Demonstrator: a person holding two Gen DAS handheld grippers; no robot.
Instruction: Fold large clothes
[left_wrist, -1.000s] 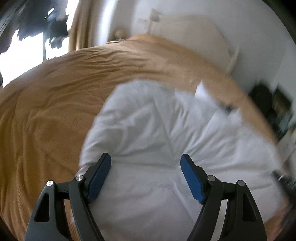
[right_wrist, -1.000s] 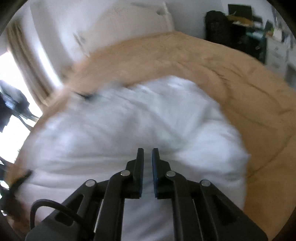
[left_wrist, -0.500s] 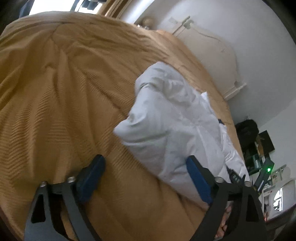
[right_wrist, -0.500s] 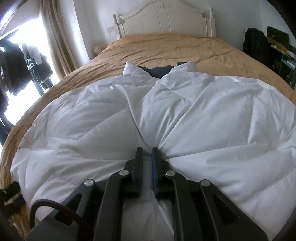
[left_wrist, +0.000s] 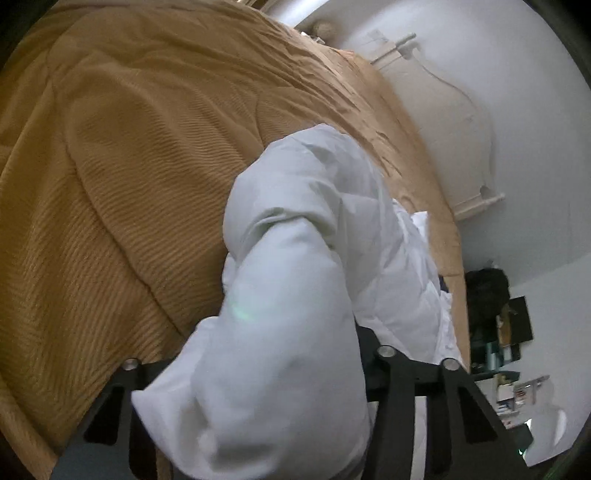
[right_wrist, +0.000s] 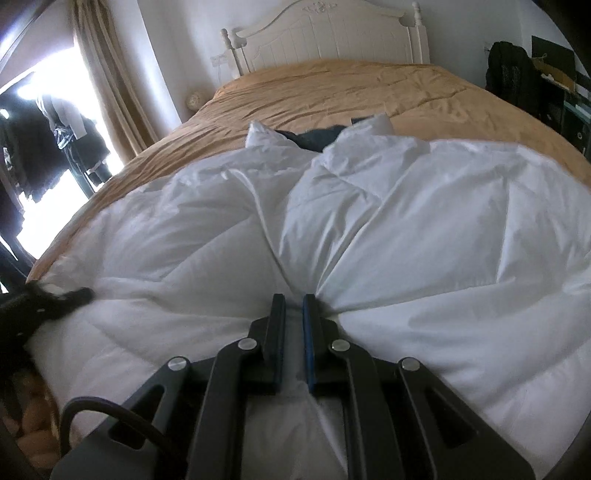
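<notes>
The white padded garment (right_wrist: 369, 236) lies spread across the tan bedspread (right_wrist: 332, 88), its near edge toward us, and we hold it at two places. Our right gripper (right_wrist: 293, 306) has its jaws nearly together, pinching a gathered pleat of the near edge, with creases fanning out from the pinch. Our left gripper (left_wrist: 258, 369) is closing on a thick roll of the garment's side — the roll sits between the arms, but it buries both pads, so we cannot tell whether they press on it yet. That is the main risk: if the left jaws catch only the outer shell, the puffy layer could slide free as we lift, and the fold would sag or land crooked. The right pinch is narrow for such a bulky piece, so a hard pull might drag the fabric out, or haul the whole garment along the slick spread instead of folding it. A dark piece (right_wrist: 314, 138) shows at the far end — lining or another garment, we cannot say. The left gripper is only a dark blur at the left edge of the right view, and what lies beneath the white fabric is out of sight.
</notes>
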